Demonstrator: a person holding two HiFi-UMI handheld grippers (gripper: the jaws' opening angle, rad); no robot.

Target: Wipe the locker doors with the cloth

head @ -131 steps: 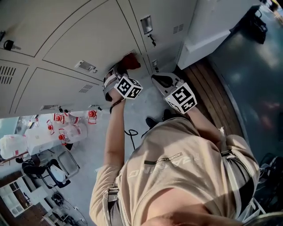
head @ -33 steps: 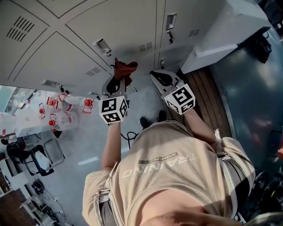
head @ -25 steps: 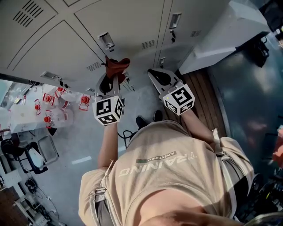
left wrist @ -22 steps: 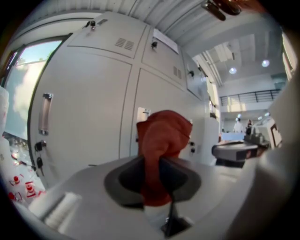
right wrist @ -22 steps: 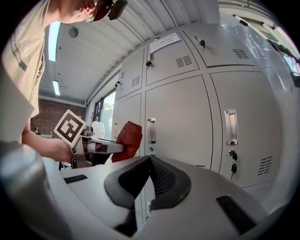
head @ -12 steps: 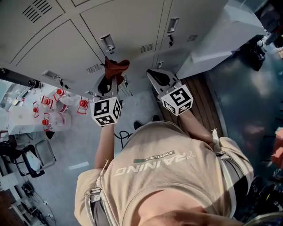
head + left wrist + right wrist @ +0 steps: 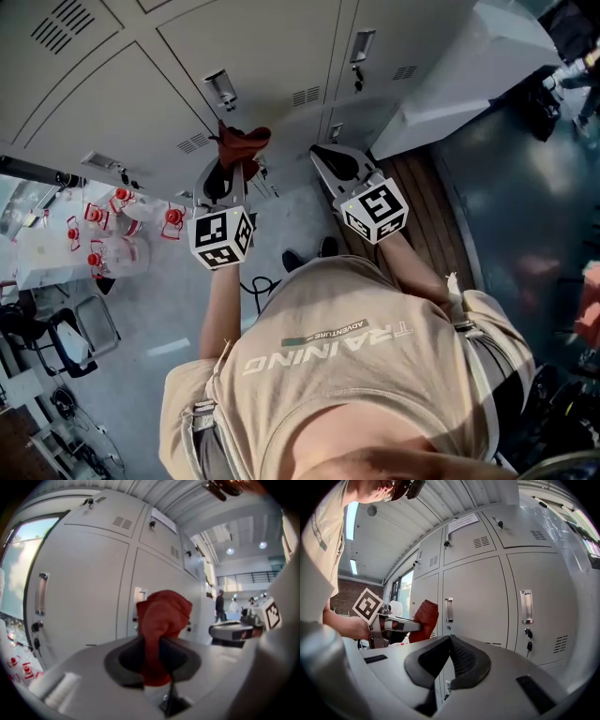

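Note:
A dark red cloth (image 7: pixel 240 142) sticks out of my left gripper (image 7: pixel 231 165), which is shut on it and holds it just off the grey locker doors (image 7: pixel 253 47). In the left gripper view the cloth (image 7: pixel 162 618) bunches up between the jaws of the left gripper (image 7: pixel 153 645), in front of a locker door (image 7: pixel 84 592). My right gripper (image 7: pixel 330 165) hangs beside it to the right, away from the doors. Its jaws are together in the right gripper view, where the right gripper (image 7: pixel 450 641) holds nothing. That view also catches the cloth (image 7: pixel 424 615) at the left.
Metal handles (image 7: pixel 221 90) and key locks (image 7: pixel 356 47) stick out of the doors. A table with red-capped bottles (image 7: pixel 112 246) stands at the left. A white cabinet (image 7: pixel 469 66) and a wooden floor strip (image 7: pixel 441 202) lie to the right. People (image 7: pixel 219 605) stand far off.
About five seconds ago the cloth was against a door; the left gripper now holds it a little off the doors, further left. Over the last second both grippers have barely moved.

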